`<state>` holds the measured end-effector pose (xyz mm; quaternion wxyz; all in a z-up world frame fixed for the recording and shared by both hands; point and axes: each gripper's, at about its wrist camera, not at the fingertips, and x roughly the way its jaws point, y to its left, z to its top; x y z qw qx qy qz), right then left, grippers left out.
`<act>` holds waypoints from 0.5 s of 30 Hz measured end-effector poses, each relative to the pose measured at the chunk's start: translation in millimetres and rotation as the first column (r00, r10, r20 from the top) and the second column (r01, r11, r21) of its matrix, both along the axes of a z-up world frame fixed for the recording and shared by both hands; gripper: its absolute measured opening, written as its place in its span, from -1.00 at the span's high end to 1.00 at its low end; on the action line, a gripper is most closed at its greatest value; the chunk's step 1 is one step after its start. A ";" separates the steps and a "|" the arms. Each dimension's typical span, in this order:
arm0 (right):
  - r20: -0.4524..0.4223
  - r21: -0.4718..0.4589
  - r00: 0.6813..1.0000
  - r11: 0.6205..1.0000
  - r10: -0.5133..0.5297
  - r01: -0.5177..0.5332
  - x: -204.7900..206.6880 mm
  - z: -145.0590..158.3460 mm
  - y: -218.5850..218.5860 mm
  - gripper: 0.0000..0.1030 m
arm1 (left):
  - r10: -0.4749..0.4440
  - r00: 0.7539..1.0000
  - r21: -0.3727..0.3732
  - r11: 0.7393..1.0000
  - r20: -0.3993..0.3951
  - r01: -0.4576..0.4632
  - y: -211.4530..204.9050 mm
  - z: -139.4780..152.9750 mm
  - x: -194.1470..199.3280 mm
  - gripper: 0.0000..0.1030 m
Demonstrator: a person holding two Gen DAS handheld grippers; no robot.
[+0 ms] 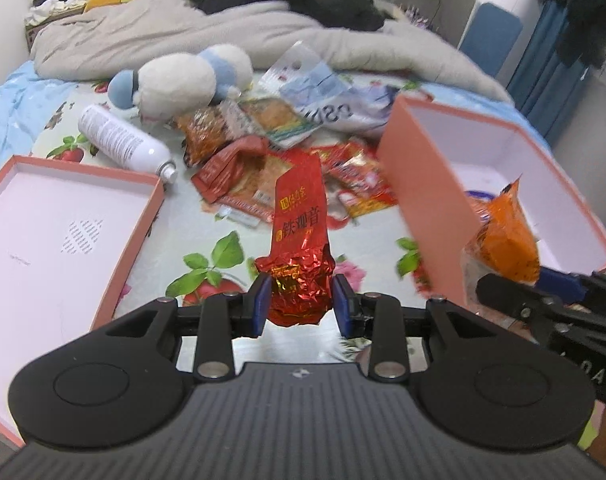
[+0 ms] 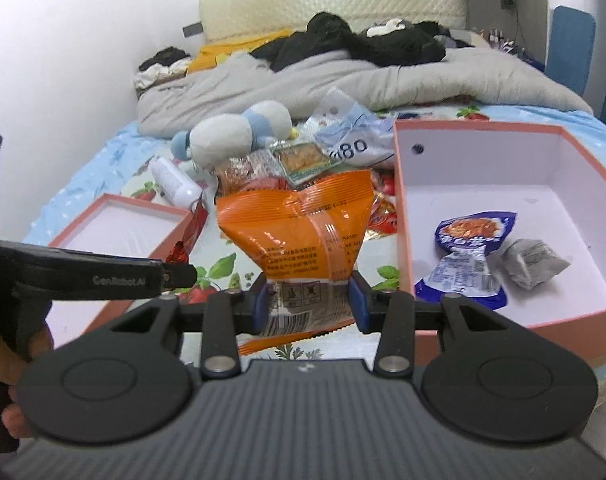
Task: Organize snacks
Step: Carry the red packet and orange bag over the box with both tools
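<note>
Risk sits mostly in the two grips. The left tool (image 1: 301, 306) is clamped on the crumpled bottom of a red foil packet (image 1: 299, 248), which stands tall above the pads and hangs over the bedsheet (image 1: 207, 240) between the box lid (image 1: 63, 236) and the box (image 2: 503, 216). Foil is slick and the hold is low, so the packet could tip or slide out if it is swung fast. The right tool (image 2: 309, 300) is clamped on the lower edge of an orange snack bag (image 2: 299, 232), just left of the box wall; the puffy bag could catch that wall on the way in, or burst under a harder squeeze. The two tools are close together, and a crossing path could knock them into each other.

The box already holds a blue packet (image 2: 469, 252) and a grey pouch (image 2: 533, 262); a careless drop could bounce off them. More snacks (image 1: 263, 152) lie in a loose heap on the bed.

No table is in view: the work goes on a soft bed with a floral sheet, beside a white spray can (image 1: 125, 138), a plush toy (image 1: 179, 80), a grey duvet (image 1: 223, 32) and dark clothes. White walls and a blue curtain edge the room.
</note>
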<state>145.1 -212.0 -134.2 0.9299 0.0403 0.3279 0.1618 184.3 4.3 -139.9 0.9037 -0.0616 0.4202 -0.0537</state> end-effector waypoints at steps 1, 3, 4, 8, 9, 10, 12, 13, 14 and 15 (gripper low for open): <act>0.005 0.004 1.000 1.000 -0.002 0.002 -3.6 3.3 -2.2 0.15 | -0.007 1.000 -0.007 1.000 0.011 0.007 -2.1 6.7 -4.7 0.27; 0.019 0.008 1.000 1.000 -0.011 0.011 -10.7 11.0 -6.2 0.15 | -0.016 0.999 -0.018 1.000 0.029 0.017 -6.7 17.5 -12.0 0.36; 0.025 0.008 1.000 1.000 -0.016 0.016 -13.9 14.3 -8.2 0.15 | -0.023 0.999 -0.024 0.999 0.038 0.024 -9.3 23.9 -16.0 0.48; 0.047 0.022 0.998 0.999 -0.037 0.036 -27.0 28.5 -20.0 0.15 | -0.048 0.996 -0.044 0.998 0.070 0.051 -17.5 46.2 -26.0 0.59; 0.054 0.016 0.998 0.999 -0.041 0.041 -28.9 29.7 -22.1 0.15 | -0.056 0.995 -0.038 0.998 0.081 0.060 -21.3 49.4 -27.6 0.59; 0.057 0.005 0.997 0.999 -0.046 0.046 -30.1 29.3 -23.6 0.15 | -0.064 0.994 -0.023 0.998 0.087 0.067 -25.5 50.5 -27.7 0.60; 0.042 -0.001 0.998 0.998 -0.055 0.055 -30.5 24.8 -27.8 0.15 | -0.075 0.994 -0.014 0.997 0.082 0.076 -31.5 47.4 -25.7 0.61; 0.034 0.000 0.998 0.998 -0.060 0.060 -30.9 22.8 -29.4 0.15 | -0.079 0.994 -0.026 0.996 0.077 0.081 -33.9 45.0 -24.5 0.61; 0.029 0.000 0.997 0.998 -0.066 0.066 -31.5 21.3 -31.4 0.15 | -0.082 0.994 -0.031 0.996 0.073 0.085 -34.9 42.6 -22.7 0.61; 0.027 0.000 0.997 0.997 -0.071 0.071 -32.8 20.9 -33.3 0.15 | -0.083 0.994 -0.033 0.996 0.067 0.086 -36.6 39.8 -21.7 0.61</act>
